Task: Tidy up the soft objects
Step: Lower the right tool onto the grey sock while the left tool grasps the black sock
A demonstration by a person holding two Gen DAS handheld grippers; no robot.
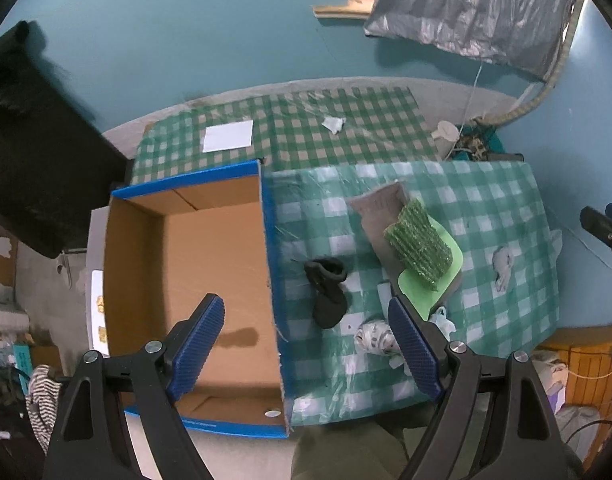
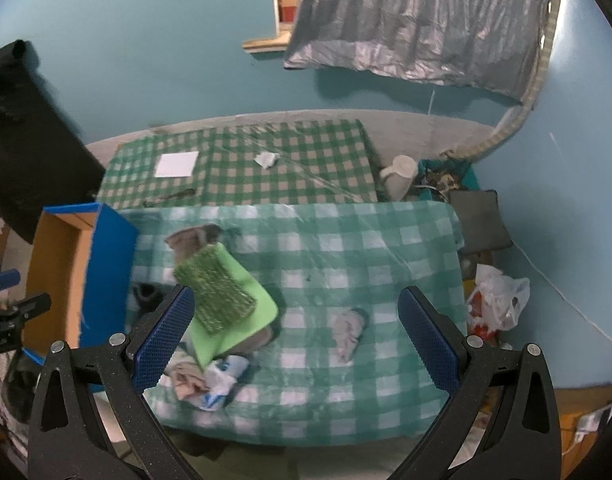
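Both grippers hang above the work area with their jaws spread wide, and neither holds or touches anything.

The left gripper [image 1: 306, 346] sits over the edge where a cardboard box [image 1: 210, 248] with blue outer walls meets a table draped in a green-and-white checked cloth [image 1: 486, 216]. Its left finger is above the bare box floor; its right finger is above the cloth. Between those fingers, on the cloth just beside the box wall, lies a small black sock [image 1: 327, 290]. Close to the right finger lies a crumpled white patterned cloth [image 1: 376, 336].

The right gripper [image 2: 304, 340] hovers over the same table, nearer its middle. A small pale grey rag [image 2: 348, 330] lies on the cloth between its fingers. By its left finger, a green scrubbing pad [image 2: 216, 294] rests on a light green mat [image 2: 250, 320], which overlaps a grey-brown cloth [image 2: 190, 240]. Below them sits a bunched blue-and-white cloth [image 2: 214, 380]. The box stands at the far left of this view.
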